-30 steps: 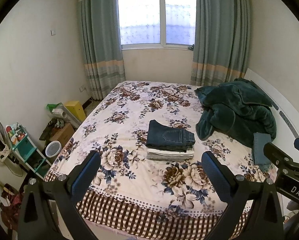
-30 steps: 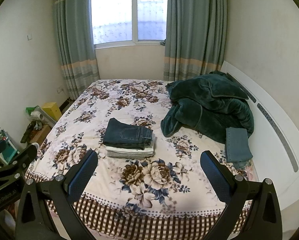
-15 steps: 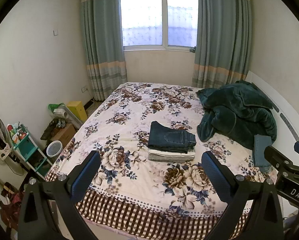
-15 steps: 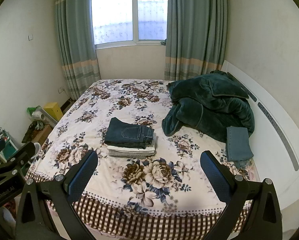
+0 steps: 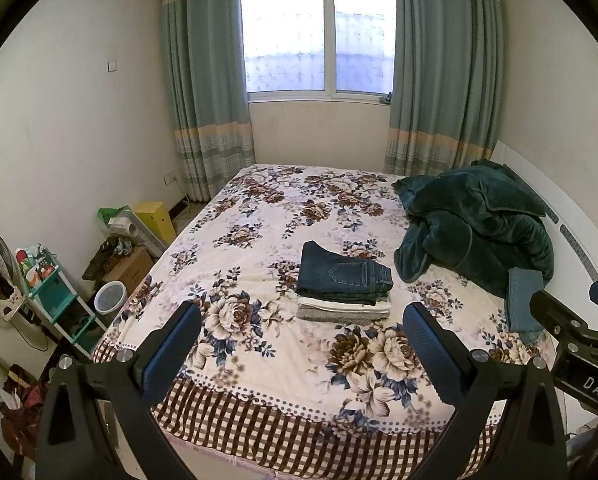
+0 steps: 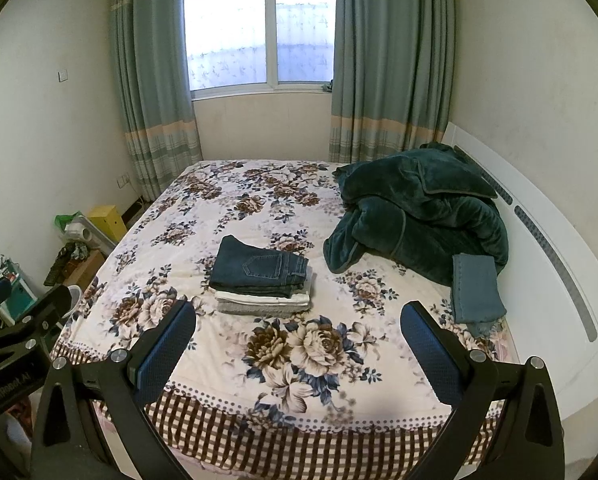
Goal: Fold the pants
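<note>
A stack of folded pants [image 5: 344,288] lies mid-bed, dark blue jeans on top of white and grey pairs; it also shows in the right wrist view [image 6: 261,278]. Another folded light blue pair [image 5: 523,298] lies at the bed's right edge [image 6: 475,288]. My left gripper [image 5: 301,344] is open and empty, held back above the foot of the bed. My right gripper [image 6: 299,340] is open and empty, also held back from the bed. The right gripper shows at the right edge of the left wrist view [image 5: 571,328].
A floral bedspread [image 5: 259,248] covers the bed. A dark green blanket [image 5: 475,224] is heaped at the right by the white headboard [image 6: 539,240]. A shelf, bin [image 5: 107,298] and boxes stand on the floor to the left. Window and curtains are behind.
Both grippers have drawn back and up slightly from the bed, so the view widens. The stack has not moved.
</note>
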`<state>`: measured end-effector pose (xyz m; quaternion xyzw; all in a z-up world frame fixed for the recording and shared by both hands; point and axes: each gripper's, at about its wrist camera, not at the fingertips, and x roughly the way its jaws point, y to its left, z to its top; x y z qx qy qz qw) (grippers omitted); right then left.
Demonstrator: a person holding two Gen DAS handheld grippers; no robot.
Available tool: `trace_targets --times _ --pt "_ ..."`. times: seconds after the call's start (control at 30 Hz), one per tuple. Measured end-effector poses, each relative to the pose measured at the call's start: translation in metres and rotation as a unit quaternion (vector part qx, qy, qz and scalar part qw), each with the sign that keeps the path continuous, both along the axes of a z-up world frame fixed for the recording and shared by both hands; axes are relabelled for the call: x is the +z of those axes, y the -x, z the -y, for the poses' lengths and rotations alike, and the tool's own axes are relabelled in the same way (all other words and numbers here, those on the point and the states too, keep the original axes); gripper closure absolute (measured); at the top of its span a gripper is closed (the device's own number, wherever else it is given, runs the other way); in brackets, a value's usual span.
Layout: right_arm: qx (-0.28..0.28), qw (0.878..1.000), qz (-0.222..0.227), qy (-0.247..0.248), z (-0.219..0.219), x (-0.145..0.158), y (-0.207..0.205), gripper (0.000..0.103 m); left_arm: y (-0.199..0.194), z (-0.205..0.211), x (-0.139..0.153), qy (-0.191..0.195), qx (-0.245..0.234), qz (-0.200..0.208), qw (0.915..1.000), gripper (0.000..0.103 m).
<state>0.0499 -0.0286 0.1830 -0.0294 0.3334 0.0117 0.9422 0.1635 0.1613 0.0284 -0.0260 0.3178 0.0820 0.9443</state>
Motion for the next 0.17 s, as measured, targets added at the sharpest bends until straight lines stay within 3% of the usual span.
trace_targets --times 0.17 --pt "0.001 1.0 0.002 0.0 0.0002 -0.0005 0.0015 0.0 0.0061 -0.0011 0.0012 0.003 0.002 0.005 1.0 0.0"
